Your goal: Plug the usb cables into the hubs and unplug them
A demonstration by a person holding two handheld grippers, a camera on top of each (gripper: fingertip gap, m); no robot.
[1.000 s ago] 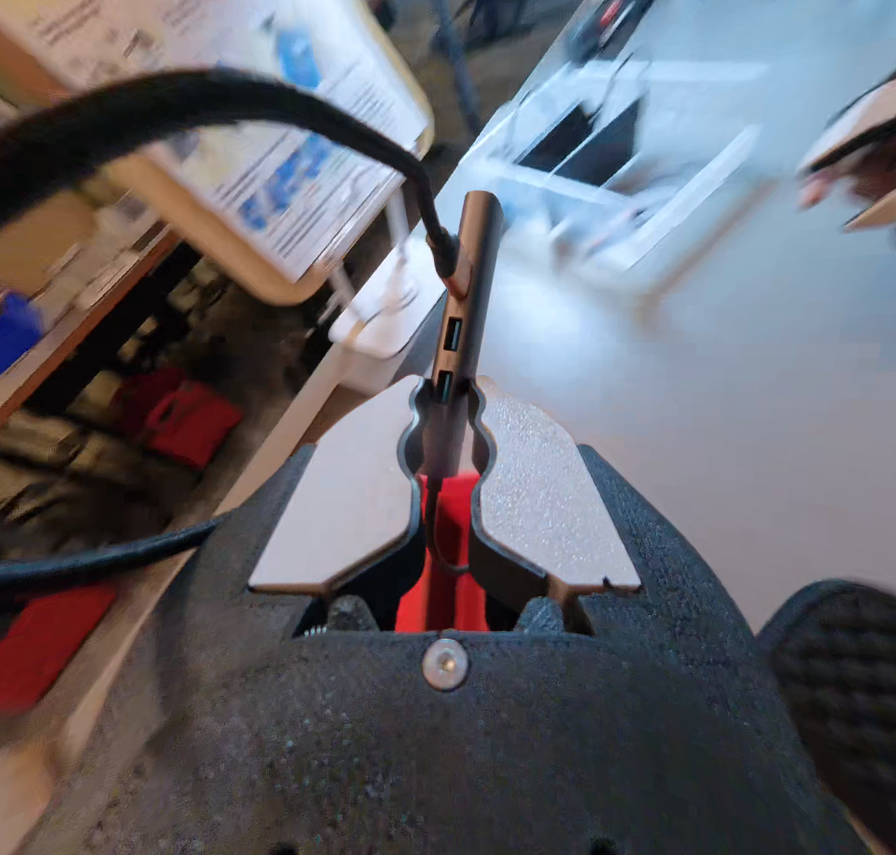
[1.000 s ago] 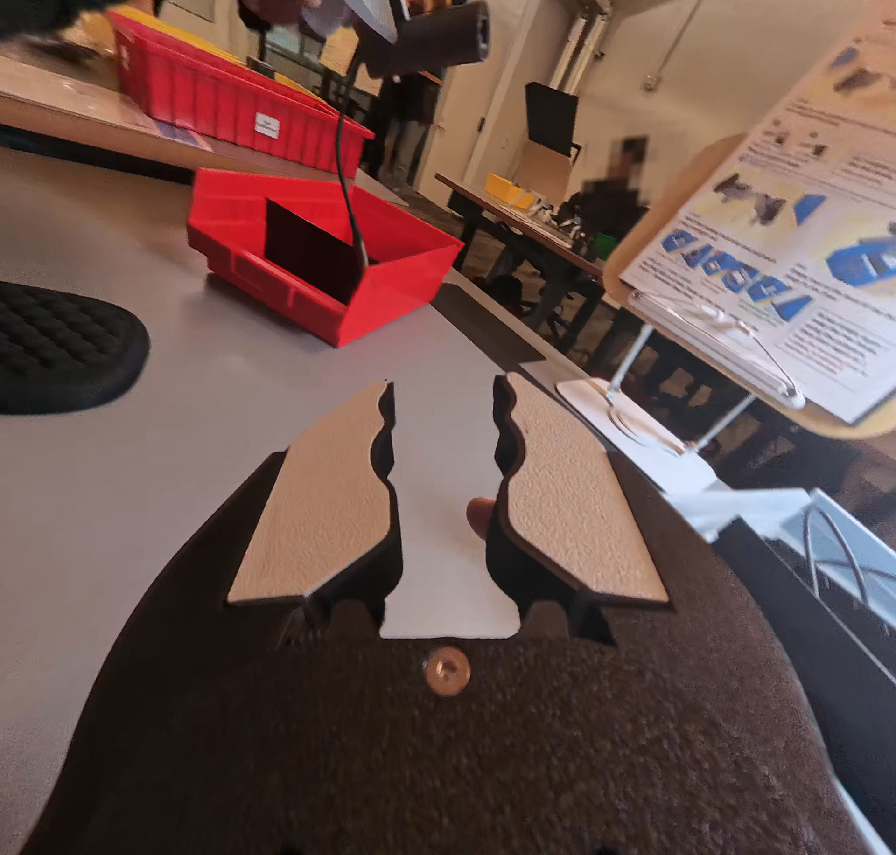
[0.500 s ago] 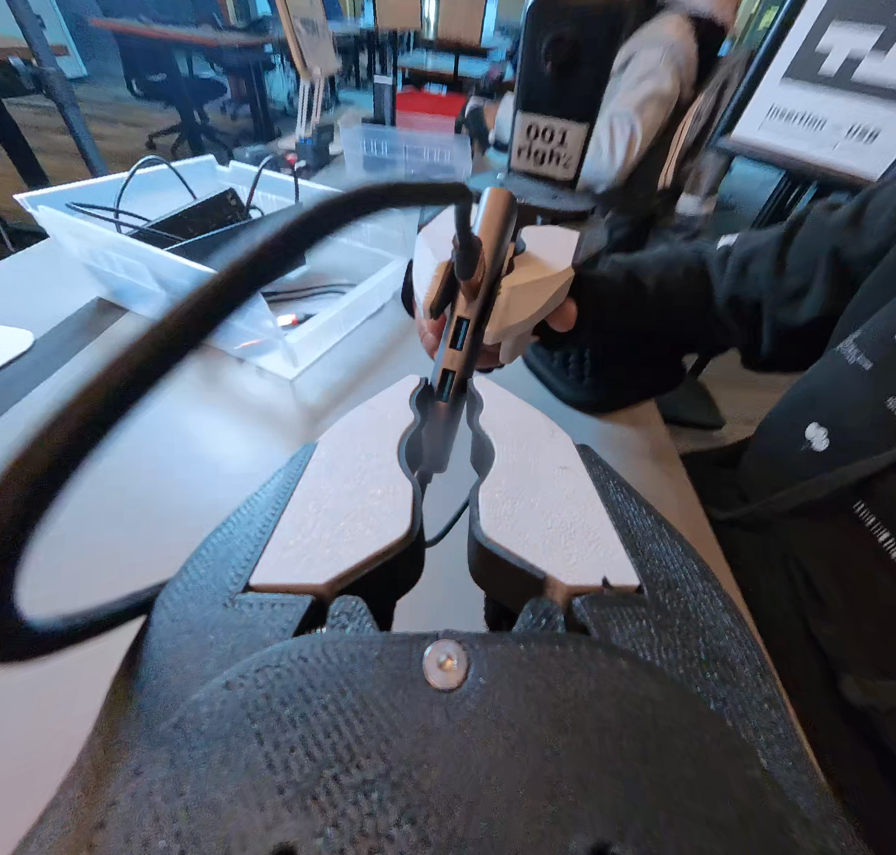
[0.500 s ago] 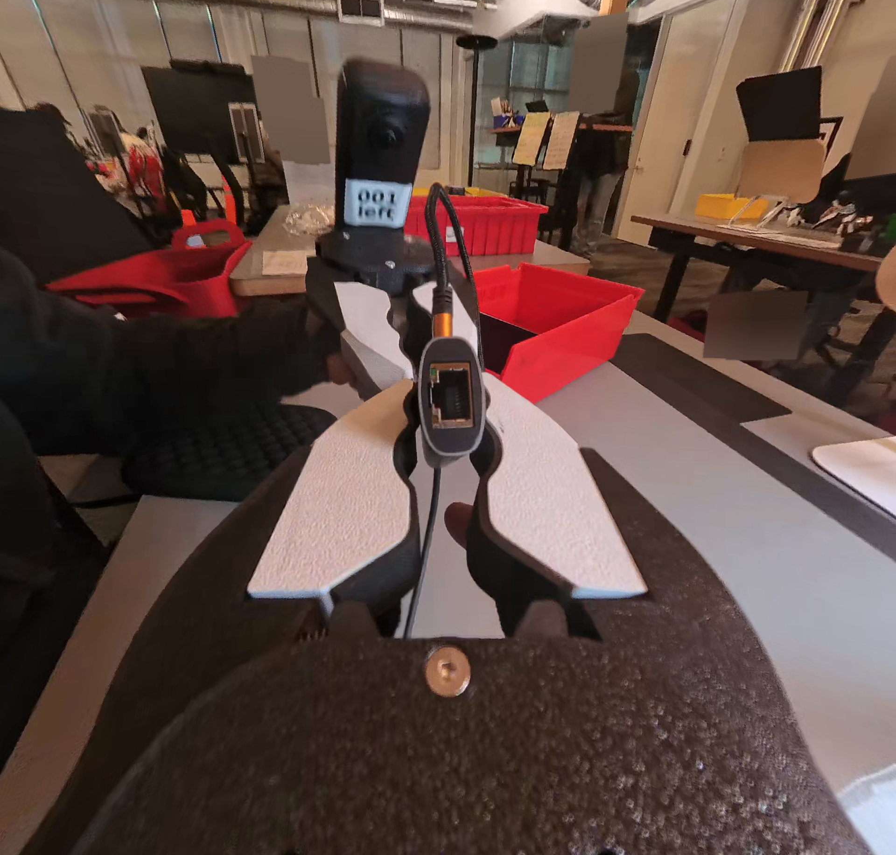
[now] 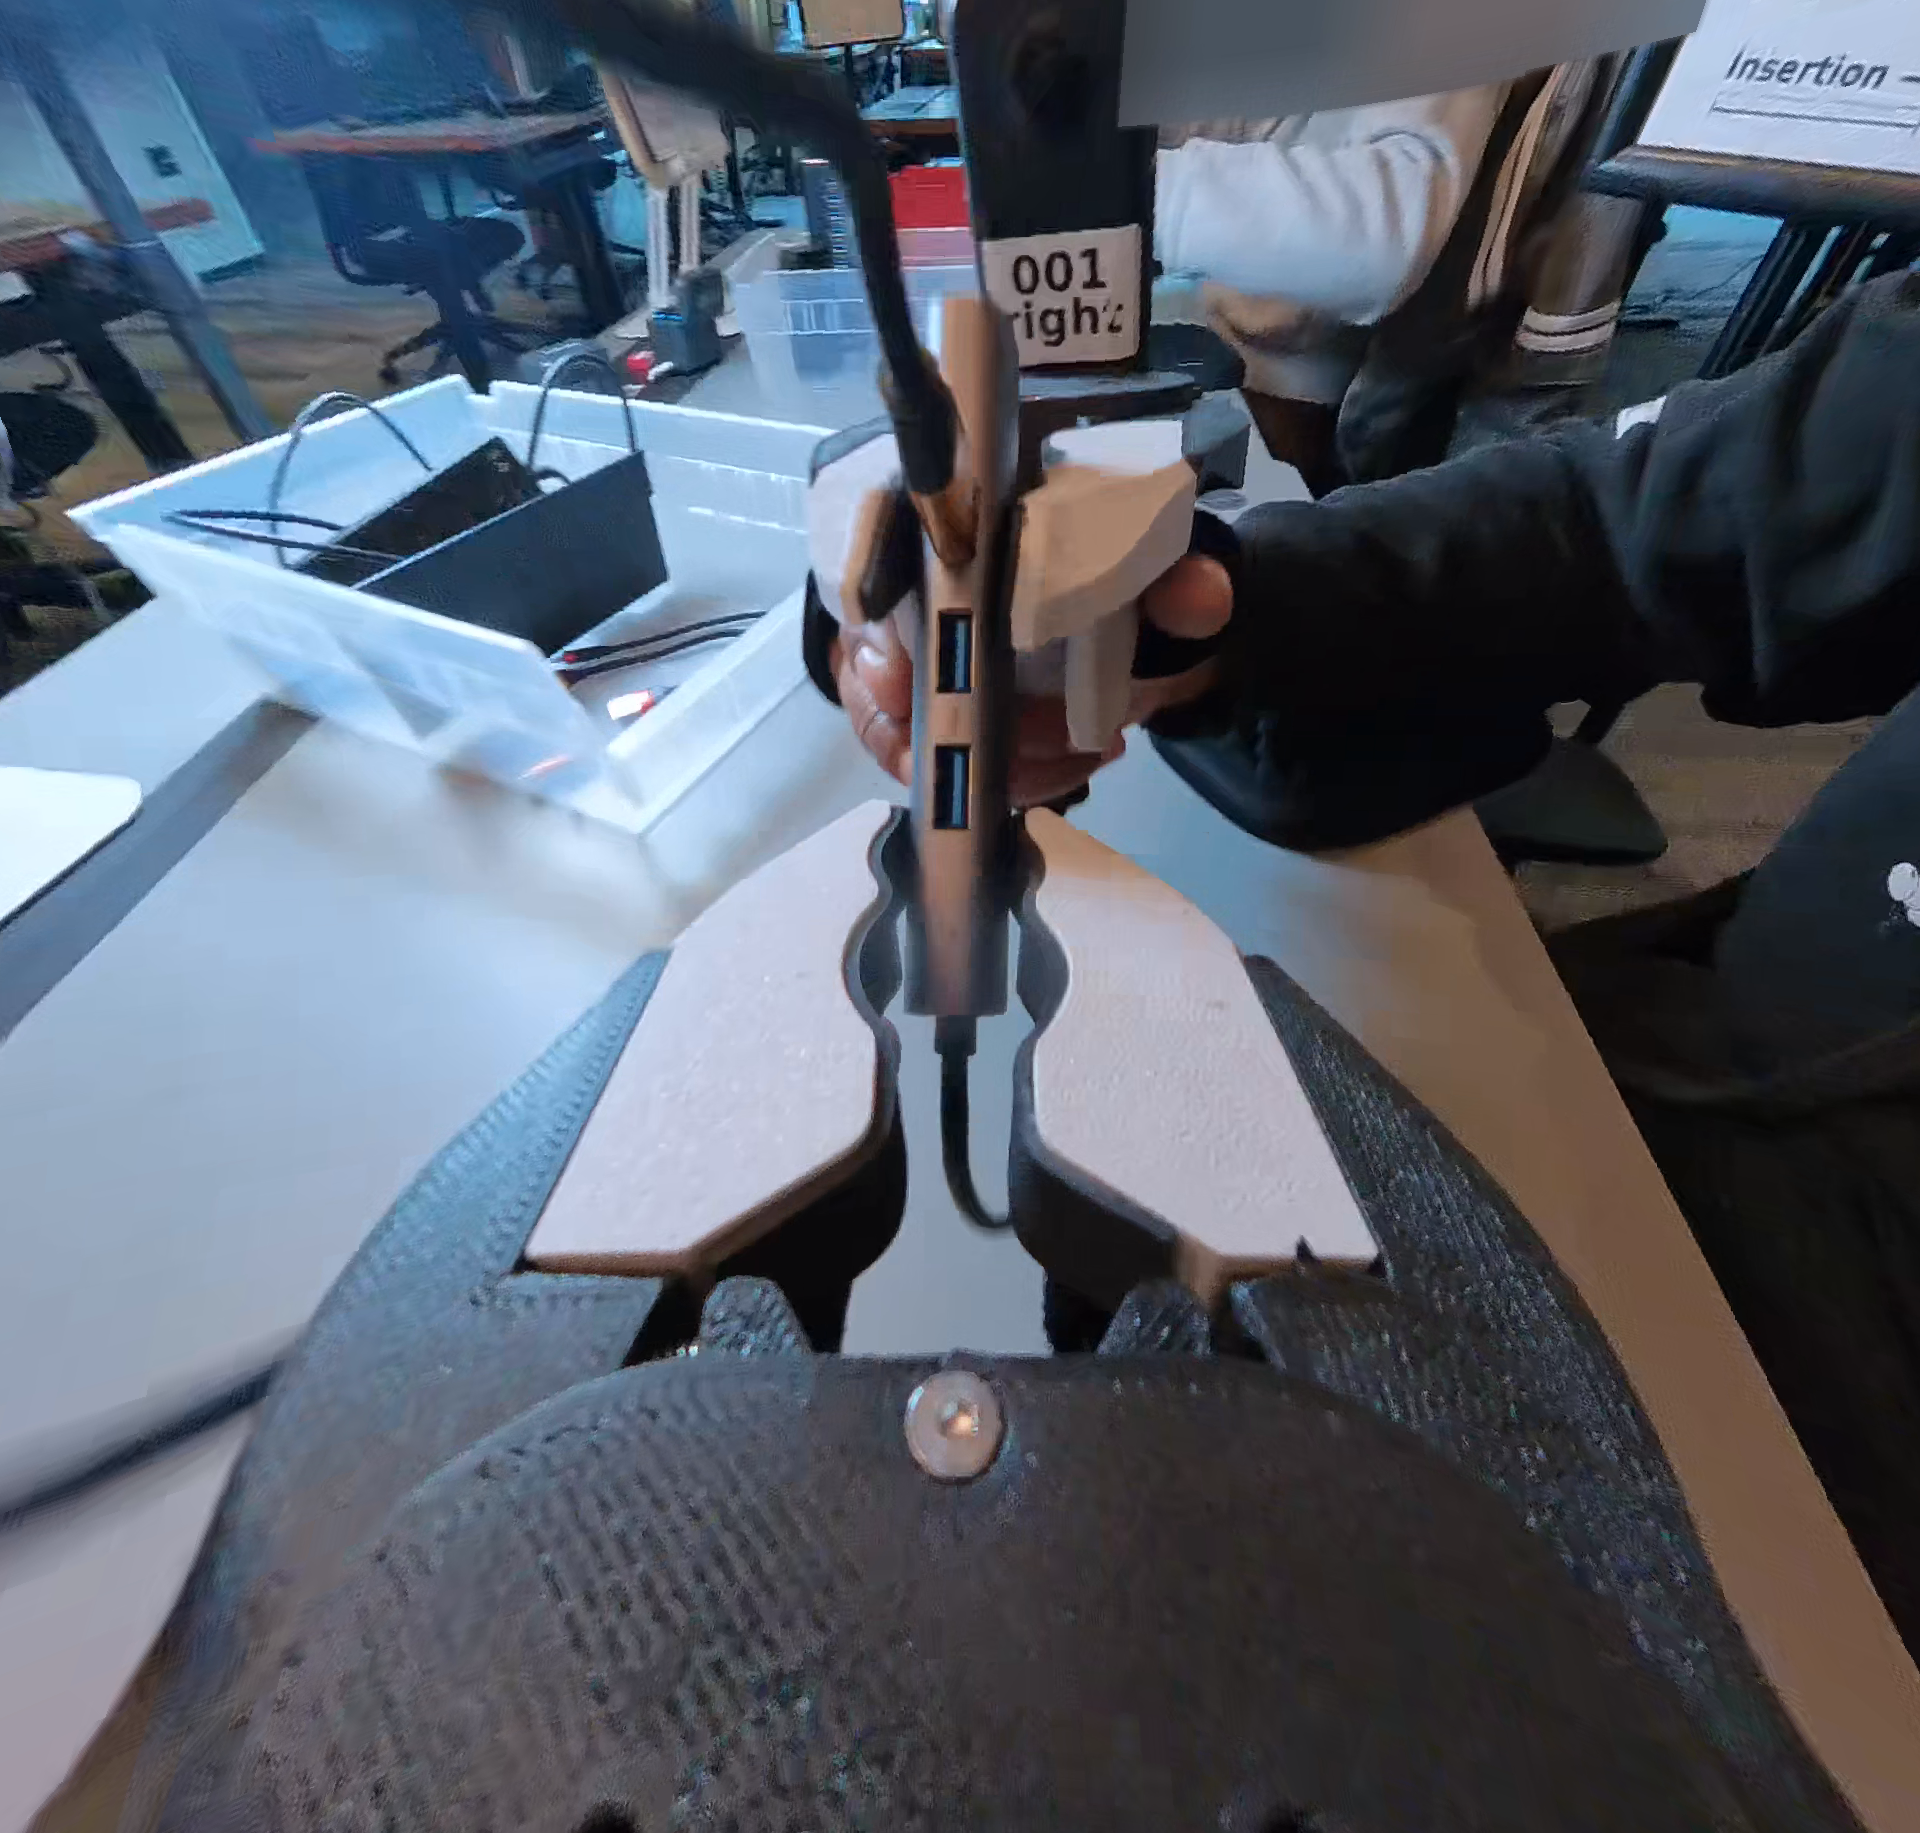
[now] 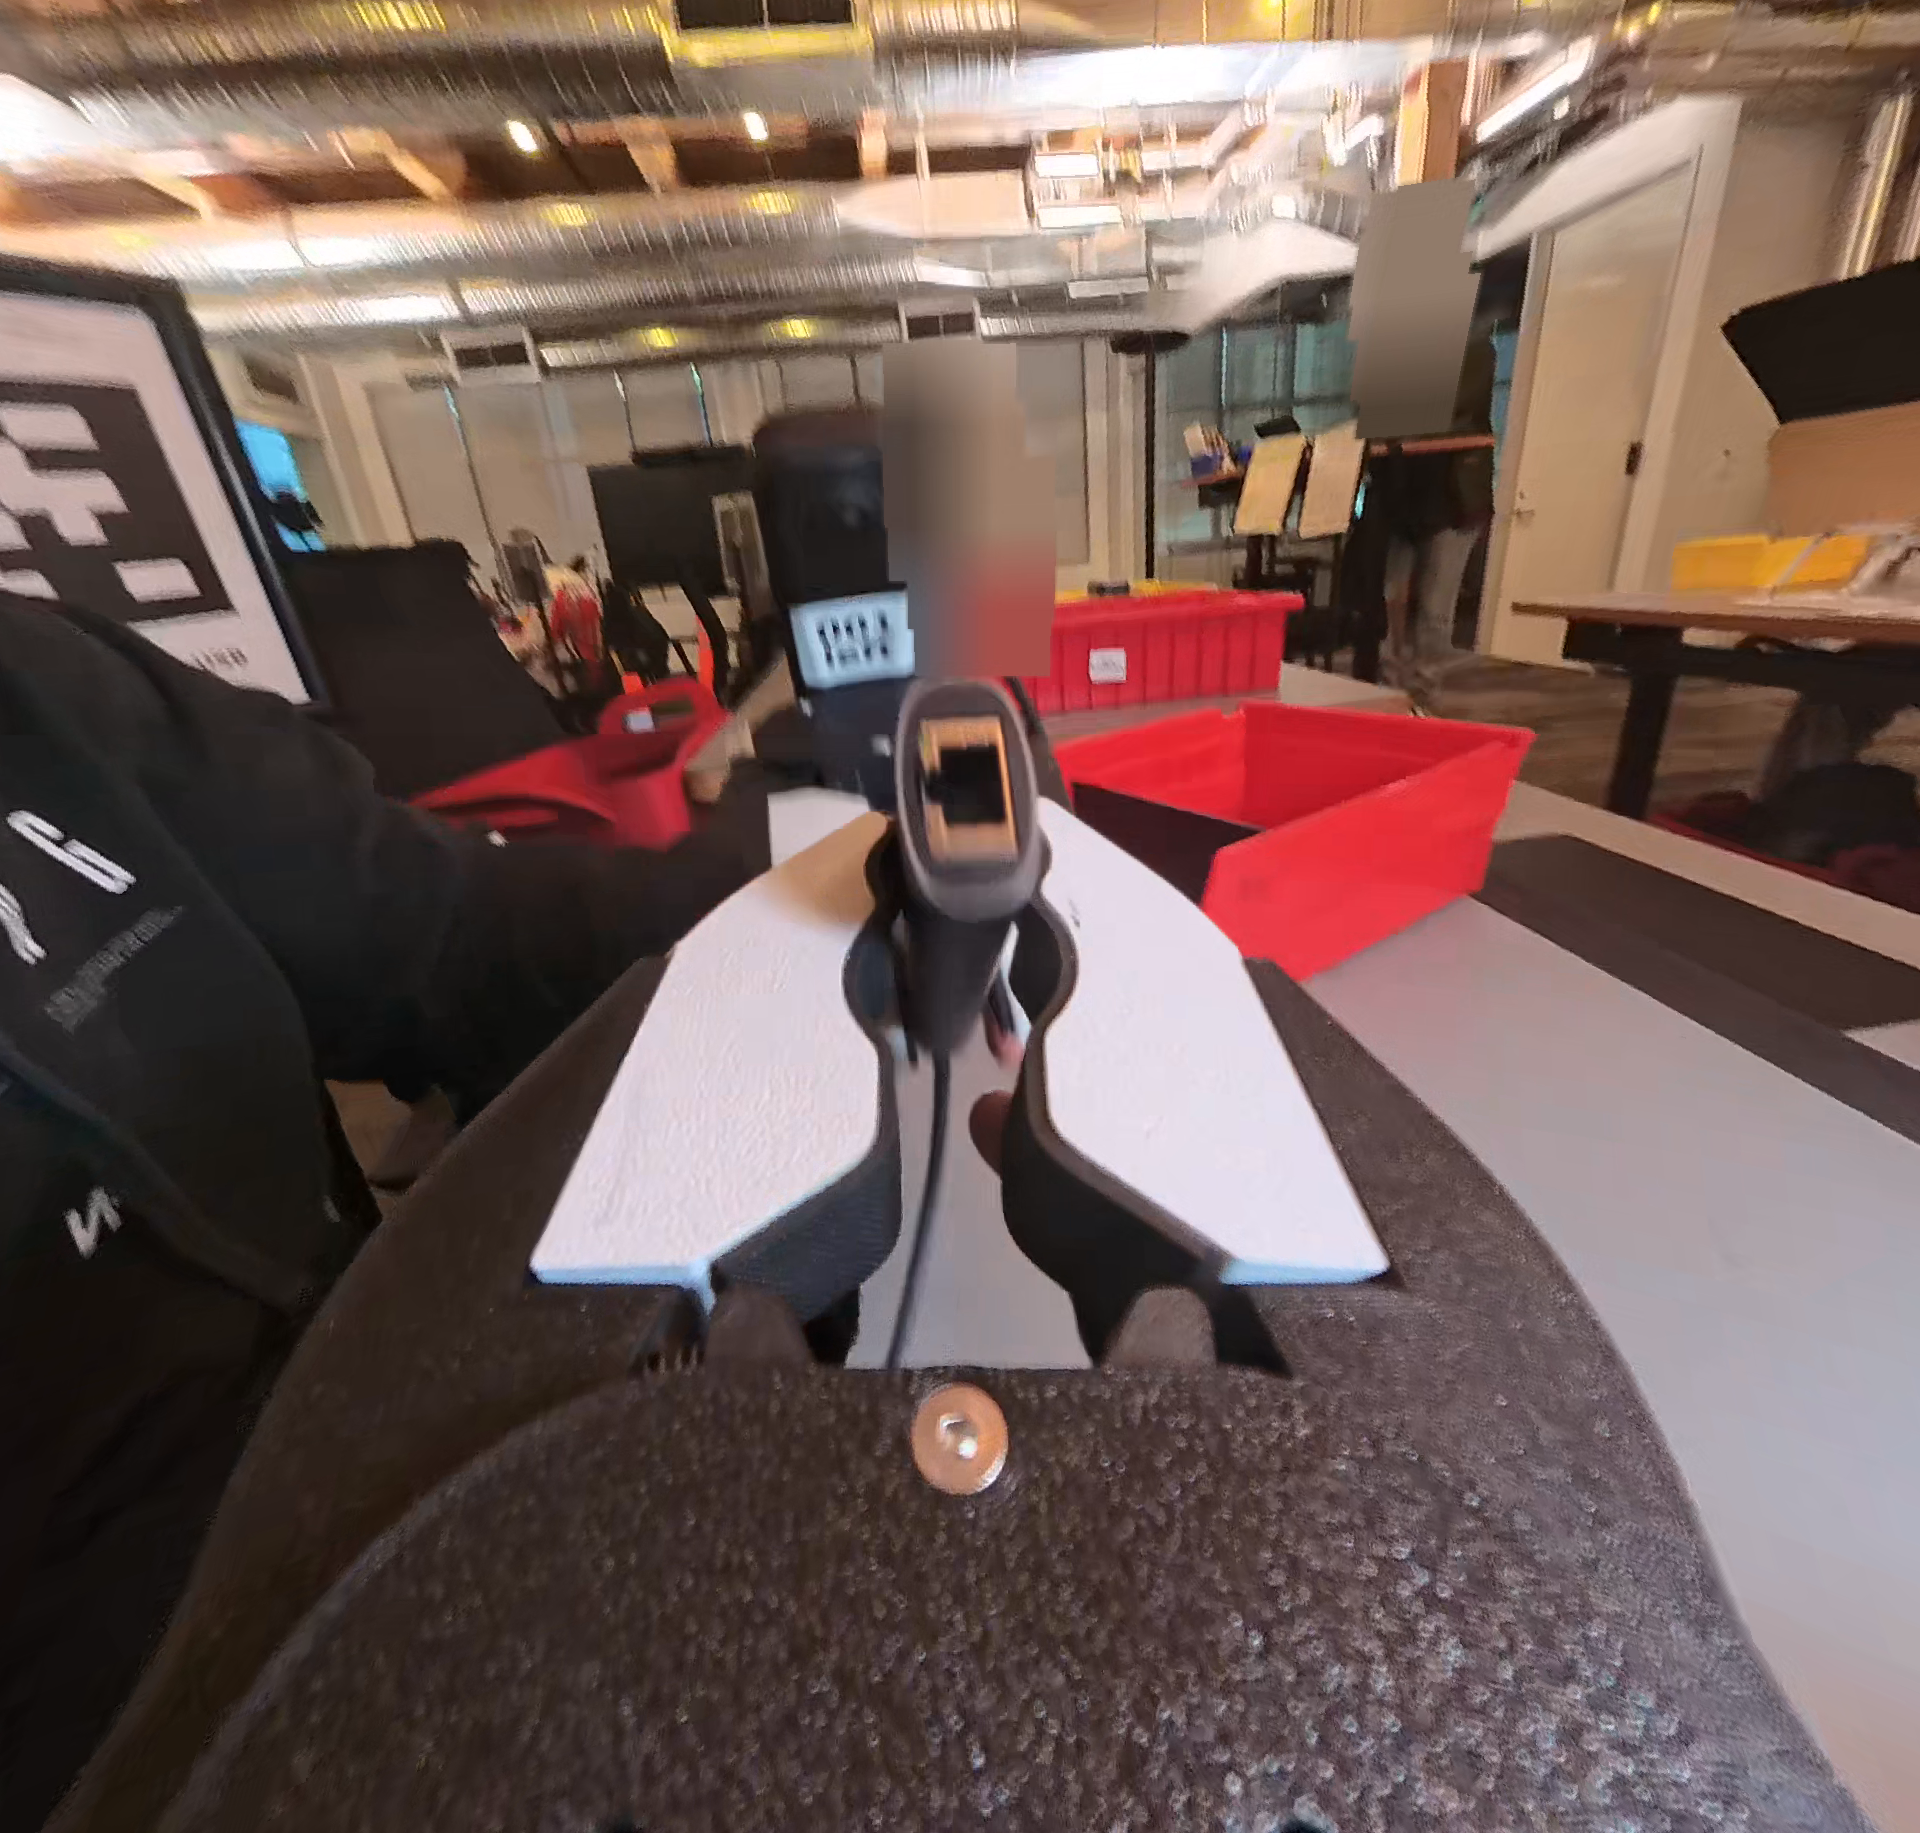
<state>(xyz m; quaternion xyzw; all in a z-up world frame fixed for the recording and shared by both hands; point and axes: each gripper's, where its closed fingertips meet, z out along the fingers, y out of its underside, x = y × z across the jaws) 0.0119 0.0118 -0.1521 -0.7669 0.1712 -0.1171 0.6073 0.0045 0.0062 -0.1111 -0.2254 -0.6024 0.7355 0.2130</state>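
A slim grey USB hub (image 5: 956,723) stands upright in my left gripper (image 5: 956,827), which is shut on its lower end. Two free ports face the left wrist camera. A thick black cable (image 5: 873,225) is plugged into the port above them by an orange-collared plug (image 5: 935,505). My right gripper (image 5: 966,630) faces the left one, its white fingers closed on the hub's upper end. In the right wrist view the hub's end (image 6: 956,827) sits between the tips of my right gripper (image 6: 961,848), and a thin lead (image 6: 925,1191) hangs below it.
A white tray (image 5: 343,640) holding a black box and loose cables sits at the back left of the grey table (image 5: 312,1004). A red bin (image 6: 1351,848) stands beyond the grippers. A person's black sleeve (image 5: 1507,588) reaches in from the right. My hands' fingertips stand some 4 centimetres from each other.
My left gripper swung round with the hub and cable to meet the right gripper. The right gripper turned to face it, narrowed, and now encloses the hub's far end.
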